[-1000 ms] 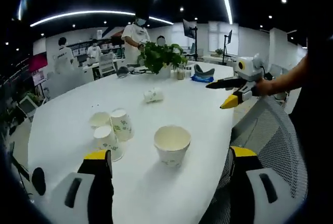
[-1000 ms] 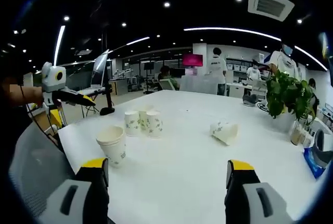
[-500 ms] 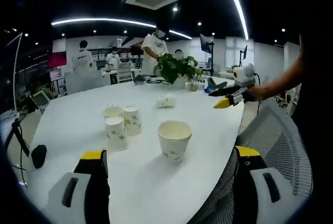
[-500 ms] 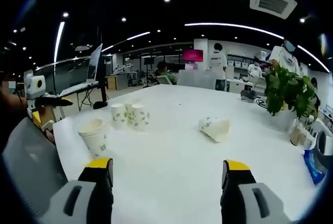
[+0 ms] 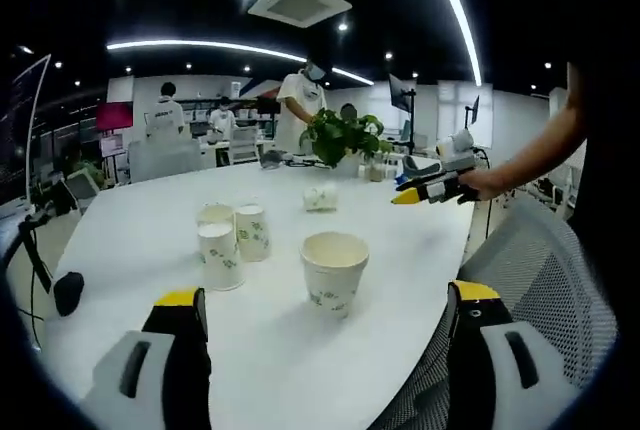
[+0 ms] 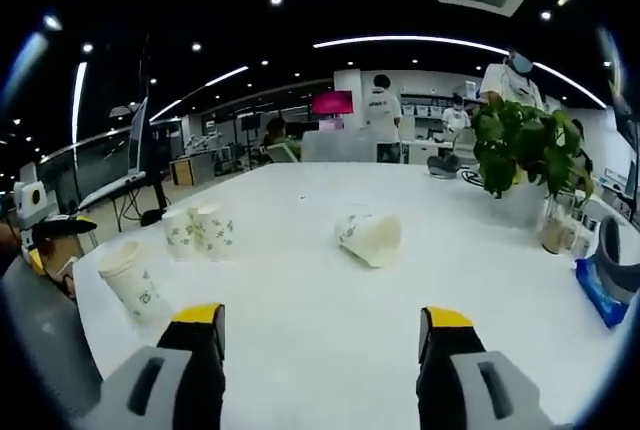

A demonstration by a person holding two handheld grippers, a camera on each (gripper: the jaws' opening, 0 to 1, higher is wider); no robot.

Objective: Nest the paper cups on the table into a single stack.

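In the left gripper view, a wide white paper cup (image 5: 335, 270) stands upright on the white table (image 5: 270, 350), just ahead of my open left gripper (image 5: 325, 325). Three patterned cups (image 5: 220, 255) cluster to its left, and one cup (image 5: 320, 197) lies on its side farther back. My right gripper (image 5: 432, 185), held by a hand, hovers over the table's right edge. In the right gripper view, the toppled cup (image 6: 370, 238) lies ahead of my open right gripper (image 6: 322, 325). The cluster (image 6: 200, 232) and the wide cup (image 6: 132, 278) sit to the left, and the left gripper (image 6: 45, 235) is at the far left.
A potted plant (image 5: 340, 135) stands at the table's far end, beside small jars and a blue packet (image 6: 600, 290). A grey mesh chair (image 5: 540, 280) sits at the table's right edge. A black object (image 5: 68, 292) lies near the left edge. People stand in the background.
The right gripper has moved forward over the table toward the toppled cup, which now looks larger and more central. The left gripper view has barely shifted, and both grippers stay open.
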